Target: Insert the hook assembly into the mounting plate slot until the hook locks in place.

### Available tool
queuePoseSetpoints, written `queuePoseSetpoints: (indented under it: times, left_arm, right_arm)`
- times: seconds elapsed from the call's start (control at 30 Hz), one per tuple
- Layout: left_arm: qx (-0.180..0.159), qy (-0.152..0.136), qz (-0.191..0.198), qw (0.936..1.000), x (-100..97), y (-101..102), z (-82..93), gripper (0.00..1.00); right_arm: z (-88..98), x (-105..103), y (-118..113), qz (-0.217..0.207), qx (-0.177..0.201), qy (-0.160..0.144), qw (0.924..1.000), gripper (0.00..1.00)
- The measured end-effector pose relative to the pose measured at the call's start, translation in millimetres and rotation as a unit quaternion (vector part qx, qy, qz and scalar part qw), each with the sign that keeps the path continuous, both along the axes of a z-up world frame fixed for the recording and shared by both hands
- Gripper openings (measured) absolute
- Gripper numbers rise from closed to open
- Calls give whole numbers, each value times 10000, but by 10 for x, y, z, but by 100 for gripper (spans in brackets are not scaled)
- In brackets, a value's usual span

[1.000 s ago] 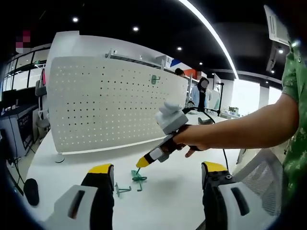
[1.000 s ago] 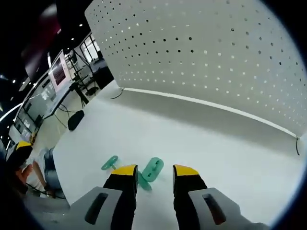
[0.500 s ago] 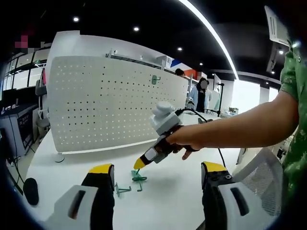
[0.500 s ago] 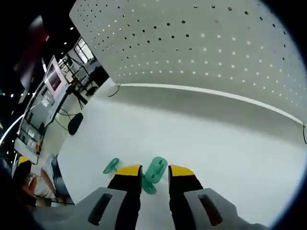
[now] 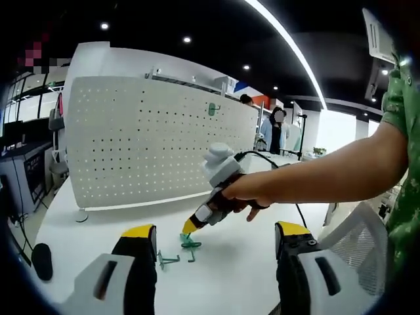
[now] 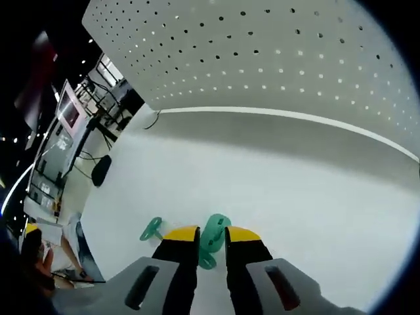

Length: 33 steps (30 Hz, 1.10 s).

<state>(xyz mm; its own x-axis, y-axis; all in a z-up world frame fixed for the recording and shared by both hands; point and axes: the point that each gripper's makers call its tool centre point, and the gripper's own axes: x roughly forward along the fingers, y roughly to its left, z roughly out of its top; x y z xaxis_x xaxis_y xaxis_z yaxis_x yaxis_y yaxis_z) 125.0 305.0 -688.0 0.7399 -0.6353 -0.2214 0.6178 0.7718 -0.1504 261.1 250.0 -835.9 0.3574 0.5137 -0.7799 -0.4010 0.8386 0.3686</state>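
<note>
The left gripper view is looking level across the white table (image 5: 223,275) toward the upright pegboard (image 5: 151,141) from well back, while the right gripper view is tilting down close over the same table (image 6: 275,197), both sharing the pegboard (image 6: 275,65) and green hook (image 5: 190,243) (image 6: 211,233).

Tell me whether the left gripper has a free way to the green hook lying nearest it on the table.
Probably yes: the left gripper is open, the green hook lies just beyond its jaws on bare table.
</note>
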Motion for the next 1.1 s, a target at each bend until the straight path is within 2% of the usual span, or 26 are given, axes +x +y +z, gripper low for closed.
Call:
queuePoseSetpoints:
  times: [0.4,1.1]
  left_arm:
    - [-8,11,16,10000,4,11,1,75]
    - [-37,20,45,10000,11,29,2,75]
  right_arm:
    - [-56,-25,16,26,2,203,9998,8]
    - [-103,-16,37,119,-81,170,9998,7]
